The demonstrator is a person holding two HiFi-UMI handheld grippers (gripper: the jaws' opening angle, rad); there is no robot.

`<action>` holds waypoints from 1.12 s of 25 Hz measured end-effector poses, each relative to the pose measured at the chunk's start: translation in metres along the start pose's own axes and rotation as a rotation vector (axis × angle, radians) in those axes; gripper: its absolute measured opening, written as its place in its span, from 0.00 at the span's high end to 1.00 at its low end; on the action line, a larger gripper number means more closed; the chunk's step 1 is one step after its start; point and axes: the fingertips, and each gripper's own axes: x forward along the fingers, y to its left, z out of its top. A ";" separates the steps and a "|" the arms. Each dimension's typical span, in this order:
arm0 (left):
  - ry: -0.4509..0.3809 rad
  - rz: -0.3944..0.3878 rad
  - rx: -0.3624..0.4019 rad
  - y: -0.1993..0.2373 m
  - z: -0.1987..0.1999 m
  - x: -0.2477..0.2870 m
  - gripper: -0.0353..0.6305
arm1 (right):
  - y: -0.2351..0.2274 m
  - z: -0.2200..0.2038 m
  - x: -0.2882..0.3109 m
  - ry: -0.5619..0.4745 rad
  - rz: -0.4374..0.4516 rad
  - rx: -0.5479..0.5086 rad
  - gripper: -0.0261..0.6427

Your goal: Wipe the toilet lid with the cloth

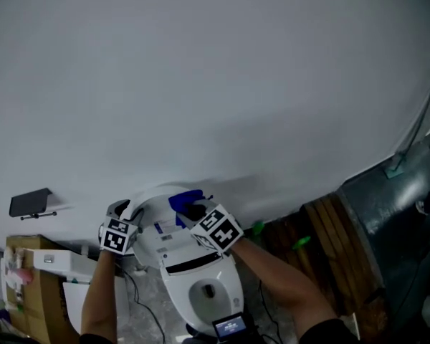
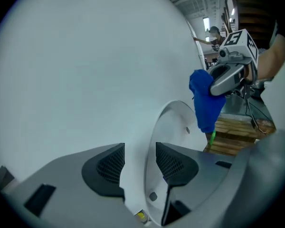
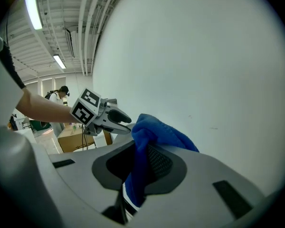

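The white toilet [image 1: 222, 282] stands against the wall with its lid [image 1: 152, 201] raised. My right gripper [image 1: 195, 211] is shut on a blue cloth [image 1: 185, 200] and holds it up by the lid's top right. In the right gripper view the cloth [image 3: 154, 137] bunches between the jaws and drapes over them. My left gripper [image 1: 125, 211] is at the lid's left edge. Its jaws stand open in the left gripper view, and the lid's [image 2: 173, 127] rim runs past the gap [image 2: 138, 161] with no pad pressing on it. The cloth [image 2: 206, 103] hangs from the right gripper [image 2: 222, 83] there.
A plain white wall [image 1: 215, 84] fills the space behind the toilet. A cardboard box [image 1: 29, 285] stands at the left, with a black object [image 1: 30, 202] above it. Wooden pallets [image 1: 330, 235] with green items [image 1: 301, 244] lie at the right. Cables trail on the floor [image 1: 140, 292].
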 end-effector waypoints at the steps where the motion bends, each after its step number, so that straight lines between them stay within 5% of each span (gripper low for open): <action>1: 0.008 0.010 -0.014 0.001 -0.001 -0.002 0.66 | -0.003 0.002 -0.005 -0.004 -0.002 0.003 0.88; 13: 0.020 0.097 -0.114 -0.036 -0.017 -0.072 0.67 | -0.002 -0.003 -0.047 -0.008 0.016 0.020 0.88; 21: -0.033 0.049 -0.123 -0.096 -0.043 -0.145 0.67 | 0.067 -0.020 -0.081 0.035 -0.054 -0.028 0.88; 28: -0.069 0.034 -0.102 -0.138 -0.090 -0.223 0.83 | 0.147 -0.054 -0.116 0.086 -0.118 -0.014 0.88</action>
